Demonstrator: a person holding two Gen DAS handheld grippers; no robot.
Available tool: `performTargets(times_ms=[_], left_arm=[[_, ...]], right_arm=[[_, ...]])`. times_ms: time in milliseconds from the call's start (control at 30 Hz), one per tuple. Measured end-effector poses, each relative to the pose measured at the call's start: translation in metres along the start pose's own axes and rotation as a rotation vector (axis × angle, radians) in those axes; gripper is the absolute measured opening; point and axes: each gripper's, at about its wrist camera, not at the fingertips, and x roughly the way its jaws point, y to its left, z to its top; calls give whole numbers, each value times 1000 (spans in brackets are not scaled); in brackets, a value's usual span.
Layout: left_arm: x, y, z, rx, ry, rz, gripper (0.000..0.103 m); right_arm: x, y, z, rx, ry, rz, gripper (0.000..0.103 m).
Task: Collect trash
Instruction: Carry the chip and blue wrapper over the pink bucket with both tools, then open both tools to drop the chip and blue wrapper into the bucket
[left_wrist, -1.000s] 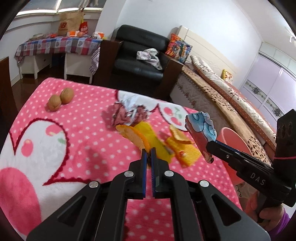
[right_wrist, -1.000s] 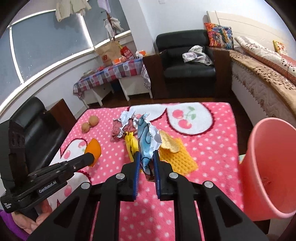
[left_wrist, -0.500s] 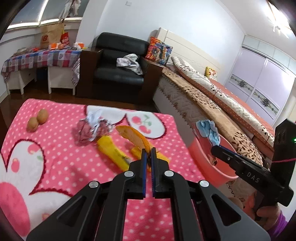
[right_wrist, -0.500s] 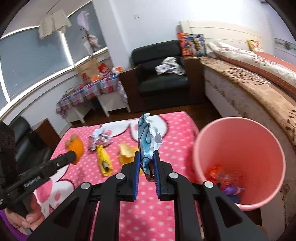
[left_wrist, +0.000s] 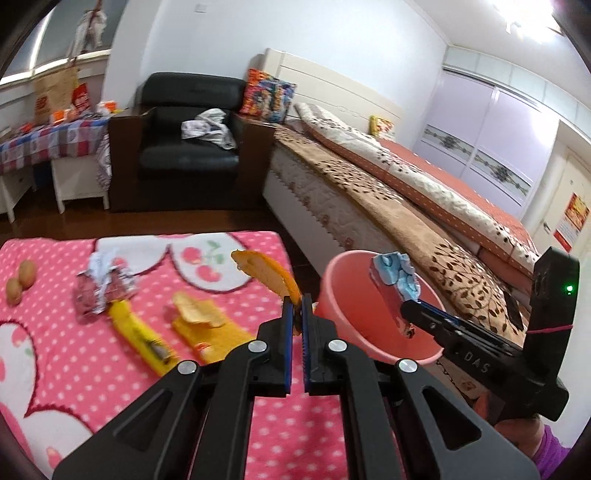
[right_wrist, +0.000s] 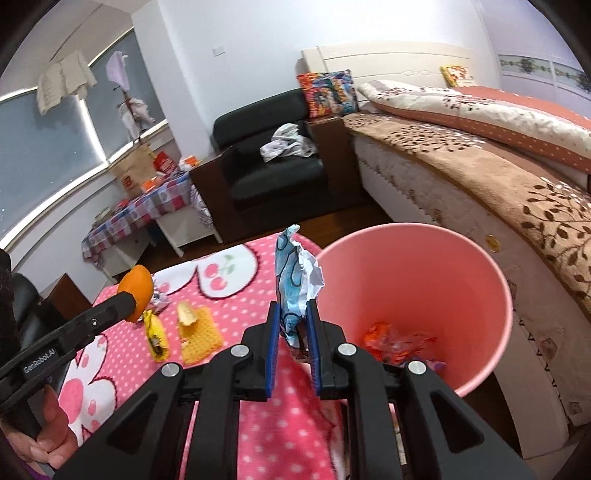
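The blue wrapper (right_wrist: 295, 280) stands upright, long axis vertical, clamped between the fingers of the right gripper (right_wrist: 292, 328). In the left view it hangs over the mouth of the pink bin (left_wrist: 341, 295); in the right view it sits just at the bin's near-left rim (right_wrist: 417, 227), so whether it is fully inside the opening is hard to judge. The bin lies ahead and to the right of that gripper, and the right hand is clearly the nearer one to it. Release looks like the next call, perhaps after a small shift rightward.

The left gripper (left_wrist: 297, 314) is clamped on an orange peel (left_wrist: 269, 271) that curves up and leftward from the tips. The bin is just to its right.

On the pink dotted worktop (left_wrist: 92, 369) remain a yellow wrapper (left_wrist: 142, 334), a yellow packet (left_wrist: 205, 325), crumpled foil (left_wrist: 105, 286) and two brown round things (left_wrist: 22, 278), possibly nuts or fruit. The bin already holds red-orange scraps (right_wrist: 395, 343), partly hidden by the right gripper's body. The bin's base is out of sight.
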Motion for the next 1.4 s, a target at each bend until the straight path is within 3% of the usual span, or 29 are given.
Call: performTargets(times_ms=[333, 633, 800, 1400], left_arm=[[29, -50, 6, 100, 17, -81, 3], [67, -79, -5, 147, 95, -129, 3], [86, -89, -12, 152, 140, -148, 3], [120, -97, -20, 145, 191, -170, 3]], right_arm=[[-2, -49, -1, 66, -27, -68, 14], [-3, -77, -9, 113, -32, -96, 14], [0, -88, -7, 128, -28, -103, 14], [10, -103, -11, 146, -9, -115, 14]])
